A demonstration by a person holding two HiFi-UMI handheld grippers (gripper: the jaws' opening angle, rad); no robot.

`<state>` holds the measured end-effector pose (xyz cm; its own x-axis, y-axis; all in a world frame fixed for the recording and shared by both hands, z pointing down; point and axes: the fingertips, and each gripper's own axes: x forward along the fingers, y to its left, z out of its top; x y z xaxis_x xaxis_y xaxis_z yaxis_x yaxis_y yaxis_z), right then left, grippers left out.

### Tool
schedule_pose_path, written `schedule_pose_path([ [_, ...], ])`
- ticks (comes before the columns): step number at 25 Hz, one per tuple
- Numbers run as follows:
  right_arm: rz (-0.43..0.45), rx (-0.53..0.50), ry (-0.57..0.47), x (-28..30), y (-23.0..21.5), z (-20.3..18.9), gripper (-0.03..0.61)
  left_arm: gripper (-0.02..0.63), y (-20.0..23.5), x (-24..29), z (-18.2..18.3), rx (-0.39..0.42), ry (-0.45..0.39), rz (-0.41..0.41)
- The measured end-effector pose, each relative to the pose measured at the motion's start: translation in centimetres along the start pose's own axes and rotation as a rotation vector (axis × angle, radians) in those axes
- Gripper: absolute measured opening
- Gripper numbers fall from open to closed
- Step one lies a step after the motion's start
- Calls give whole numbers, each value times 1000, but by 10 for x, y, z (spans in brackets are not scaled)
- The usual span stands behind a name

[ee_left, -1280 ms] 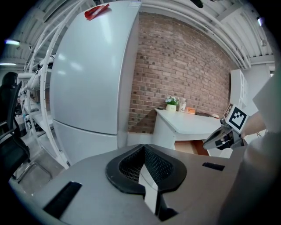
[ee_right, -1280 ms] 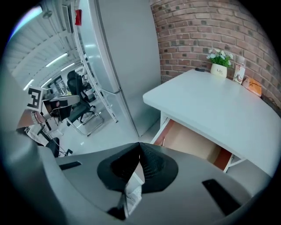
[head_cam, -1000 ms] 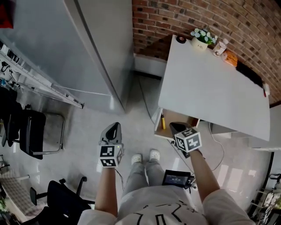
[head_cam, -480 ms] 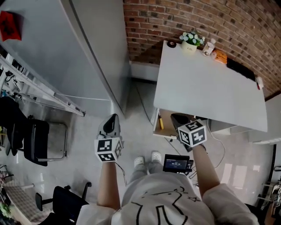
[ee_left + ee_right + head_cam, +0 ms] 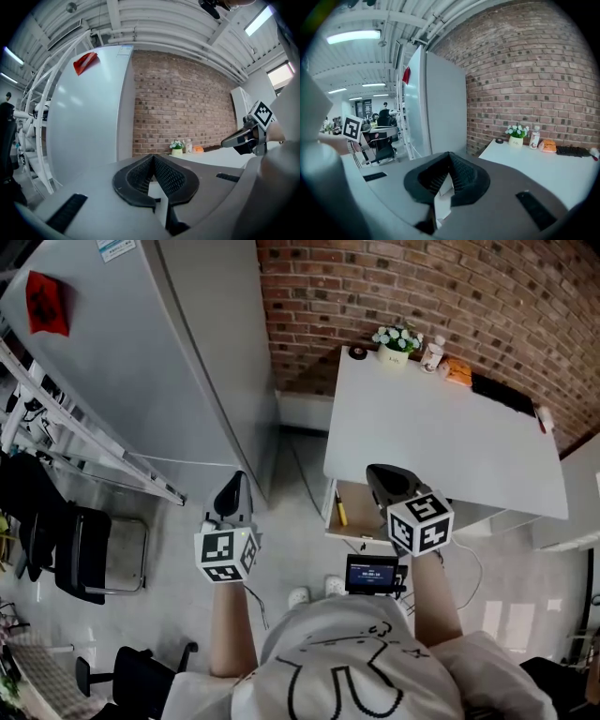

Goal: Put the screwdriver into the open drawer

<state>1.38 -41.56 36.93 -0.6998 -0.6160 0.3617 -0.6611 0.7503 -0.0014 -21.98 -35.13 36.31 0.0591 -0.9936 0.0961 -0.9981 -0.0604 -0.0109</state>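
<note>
Screwdriver: yellow, lying inside the open drawer, close along its left wall. Far left, a ladder slants past the tall grey cabinet. My left gripper hangs over bare floor just off the cabinet's corner, jaws pressed together, nothing in them. Open floor lies between it and the drawer. My right gripper sits over the drawer's right part, at the near edge of the white table, jaws clamped together, empty. Tabletop mostly bare, with small items along the brick wall.
</note>
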Motion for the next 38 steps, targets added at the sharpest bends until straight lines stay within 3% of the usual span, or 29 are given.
schedule_pose_path([
  [14, -46, -229, -382, -50, 31, 73, 18, 12, -14, -12, 81, 106, -205, -30],
  [20, -61, -249, -403, -51, 30, 83, 18, 12, -23, -5, 95, 139, -247, -68],
  [38, -77, -225, -425, -58, 12, 96, 18, 12, -34, 5, 108, 156, -259, -98],
])
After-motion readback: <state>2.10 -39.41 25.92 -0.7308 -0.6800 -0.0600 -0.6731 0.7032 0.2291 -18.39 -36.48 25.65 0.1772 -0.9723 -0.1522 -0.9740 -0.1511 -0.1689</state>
